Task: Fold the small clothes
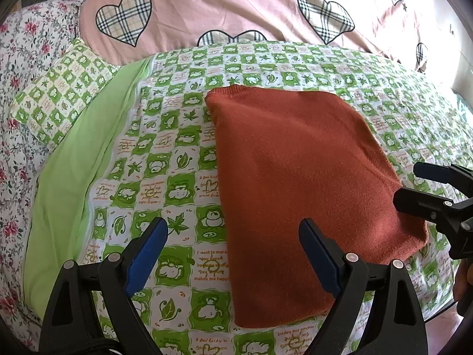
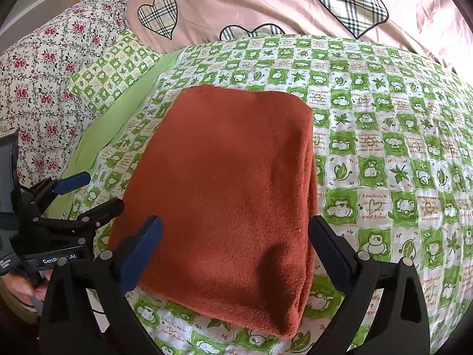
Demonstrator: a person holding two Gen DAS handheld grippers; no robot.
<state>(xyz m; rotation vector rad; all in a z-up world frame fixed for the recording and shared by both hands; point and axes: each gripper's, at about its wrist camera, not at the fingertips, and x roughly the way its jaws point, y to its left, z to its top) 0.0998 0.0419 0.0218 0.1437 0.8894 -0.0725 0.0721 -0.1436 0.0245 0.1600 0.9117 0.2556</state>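
Note:
A rust-orange fleece cloth (image 1: 301, 183) lies folded into a flat rectangle on the green-and-white checked bedspread (image 1: 165, 159); it also shows in the right wrist view (image 2: 224, 195), with stacked layers along its right edge. My left gripper (image 1: 233, 230) is open and empty, hovering over the cloth's near left edge. My right gripper (image 2: 235, 227) is open and empty above the cloth's near end. The right gripper appears at the right edge of the left wrist view (image 1: 419, 183), open, beside the cloth's right corner. The left gripper appears at the left of the right wrist view (image 2: 88, 192), open.
A pink quilt with plaid hearts (image 1: 236, 3) lies behind the bedspread. A floral sheet (image 1: 26, 68) and a small checked pillow (image 1: 59, 94) are at the left, with a plain green strip (image 1: 77, 171) beside them. The bed's near edge is just below the cloth.

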